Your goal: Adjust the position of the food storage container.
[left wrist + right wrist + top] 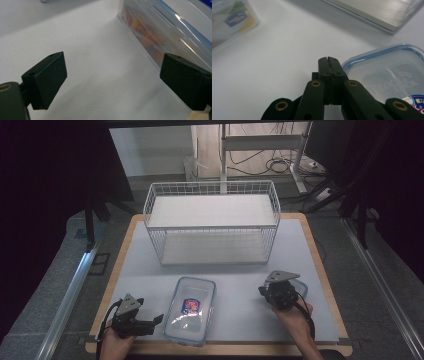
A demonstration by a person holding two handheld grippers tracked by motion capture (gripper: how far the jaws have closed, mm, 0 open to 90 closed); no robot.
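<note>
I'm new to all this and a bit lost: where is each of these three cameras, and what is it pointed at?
High view: above the table's near side, looking forward and down at the wire basket; both forearms and hands show.
Left gripper view: rides the left gripper, facing the big container between open jaws.
Right gripper view: rides the right gripper, jaws shut, beside the small container.
Shared: all three show the big container.

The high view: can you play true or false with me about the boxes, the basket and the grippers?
1. The wire basket has nothing in it. True.
2. The left hand-held gripper is shut. False: its jaws stand wide apart.
3. The right hand-held gripper is shut. True, with nothing between its jaws.
4. The big box sits inside the basket. False: it lies on the table in front of the basket.
5. The small box is beside the right hand-held gripper. True.
</note>
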